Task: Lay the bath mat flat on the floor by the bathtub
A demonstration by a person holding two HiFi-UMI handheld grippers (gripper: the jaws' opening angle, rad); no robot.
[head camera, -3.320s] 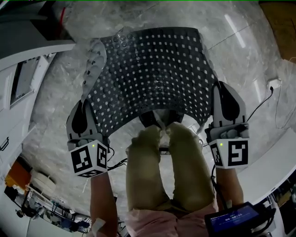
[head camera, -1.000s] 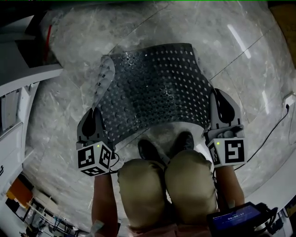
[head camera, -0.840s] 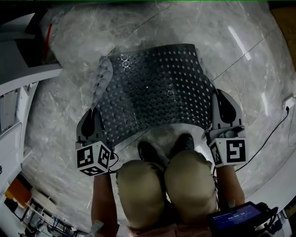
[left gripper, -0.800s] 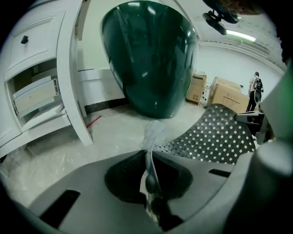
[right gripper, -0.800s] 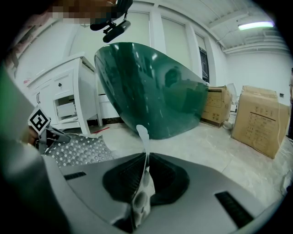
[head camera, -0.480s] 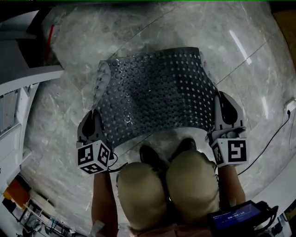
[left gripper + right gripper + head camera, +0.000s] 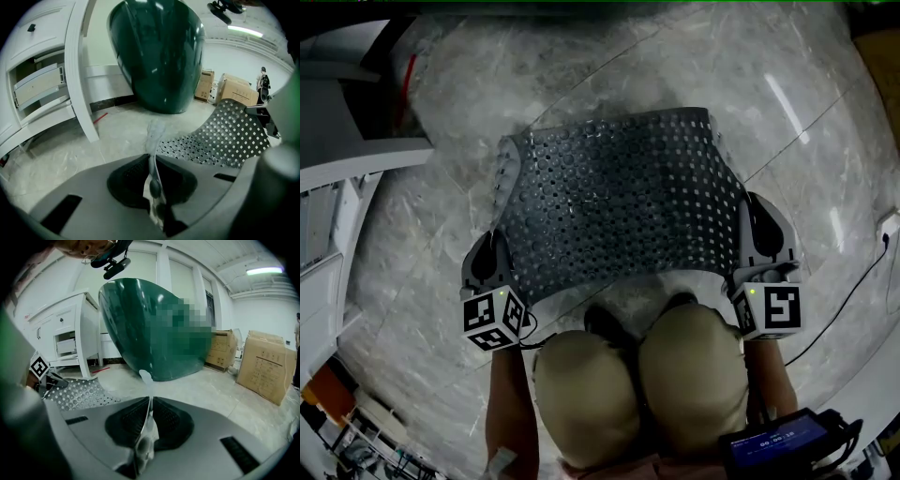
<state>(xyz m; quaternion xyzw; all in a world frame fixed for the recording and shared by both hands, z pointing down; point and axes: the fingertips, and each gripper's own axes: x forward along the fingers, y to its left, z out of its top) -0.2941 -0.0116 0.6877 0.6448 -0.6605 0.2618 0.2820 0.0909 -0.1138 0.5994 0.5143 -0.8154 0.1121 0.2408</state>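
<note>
Bath mat (image 7: 619,211) now lower and spread wider over the floor (image 7: 609,75).
Left gripper (image 7: 493,242) and right gripper (image 7: 757,208) each pinch a mat edge, near the green bathtub (image 7: 159,51).

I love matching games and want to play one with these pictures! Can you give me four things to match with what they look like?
Things:
1. bath mat
2. bathtub
3. cardboard boxes
4. cabinet

Looks:
A. white
B. dark green
C. brown
D. full of little holes

Pairs: 1-D, 2-B, 3-C, 4-A
</note>
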